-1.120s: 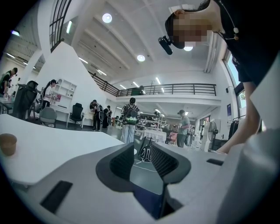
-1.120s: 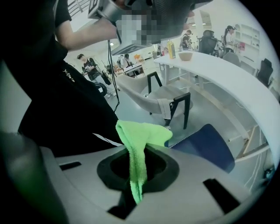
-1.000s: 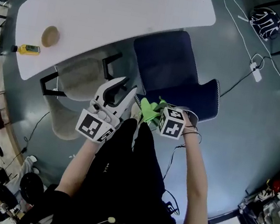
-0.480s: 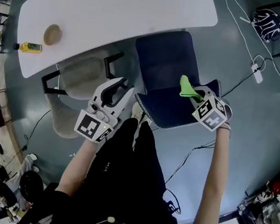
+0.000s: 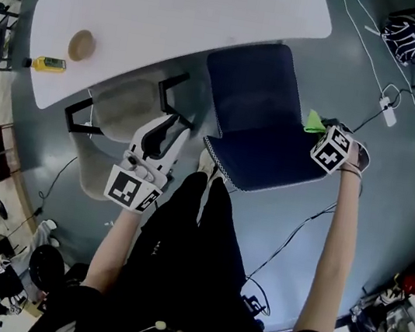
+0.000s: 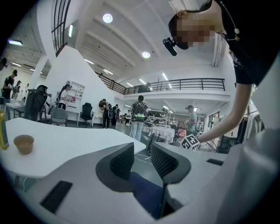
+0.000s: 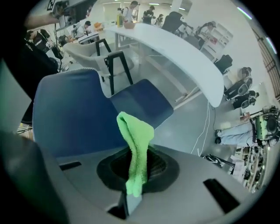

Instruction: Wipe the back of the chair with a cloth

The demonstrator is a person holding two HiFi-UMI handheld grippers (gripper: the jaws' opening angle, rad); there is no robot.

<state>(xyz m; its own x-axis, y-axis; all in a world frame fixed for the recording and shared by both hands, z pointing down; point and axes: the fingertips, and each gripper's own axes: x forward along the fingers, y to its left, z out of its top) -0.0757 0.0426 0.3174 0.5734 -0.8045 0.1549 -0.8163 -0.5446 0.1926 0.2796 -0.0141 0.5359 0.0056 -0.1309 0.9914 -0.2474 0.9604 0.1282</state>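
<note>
A navy blue chair (image 5: 253, 102) stands in front of me, its backrest (image 5: 271, 164) nearest my legs. My right gripper (image 5: 321, 130) is at the chair's right edge, shut on a bright green cloth (image 5: 313, 123). In the right gripper view the cloth (image 7: 135, 140) sticks up from between the jaws of that gripper (image 7: 135, 170), with the blue backrest (image 7: 70, 118) to the left and the seat (image 7: 140, 105) beyond. My left gripper (image 5: 171, 126) hovers left of the chair, open and holding nothing. In its own view the left gripper (image 6: 142, 153) shows a gap between its jaws.
A long white table (image 5: 178, 14) lies beyond the chair, with a brown cup (image 5: 81, 45) and a yellow item (image 5: 49, 64) on it. A beige chair (image 5: 117, 118) stands to the left. Cables and a power strip (image 5: 389, 114) lie on the floor at right.
My right gripper has carried the green cloth rightwards, from the backrest's left end near my legs to the chair's right edge. The left gripper has barely shifted.
</note>
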